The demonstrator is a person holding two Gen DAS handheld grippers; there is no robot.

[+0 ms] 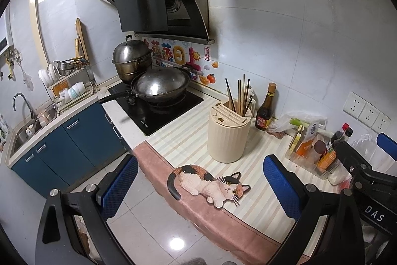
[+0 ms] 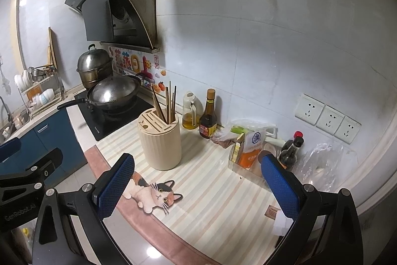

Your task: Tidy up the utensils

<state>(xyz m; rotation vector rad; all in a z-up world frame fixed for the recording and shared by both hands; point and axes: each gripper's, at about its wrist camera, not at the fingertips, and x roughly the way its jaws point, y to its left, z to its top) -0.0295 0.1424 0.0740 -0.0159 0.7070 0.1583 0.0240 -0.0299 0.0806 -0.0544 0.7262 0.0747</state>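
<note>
Your left gripper frames the near edge of the counter, blue pads spread wide with nothing between them; your right gripper hangs alongside it, equally spread and empty. Just beyond the pads lies a cat-shaped mat on the striped counter, at its pink front border.

Farther back, near the stove, stands the cream utensil holder, upright, with a bundle of chopsticks standing in its open compartment beside the slotted top. To its right sit a dark sauce bottle, an oil jug and a clear bin of condiments against the wall.

No loose utensil shows on the counter, so you appear to be either at the very start, before anything is picked up, or at the close with the chopsticks already stowed; the views do not settle which. If work remains, your next move likely calls for bringing one gripper over the holder, lining the pads with the chopstick bundle, and closing on the shafts without tipping the holder.
</note>
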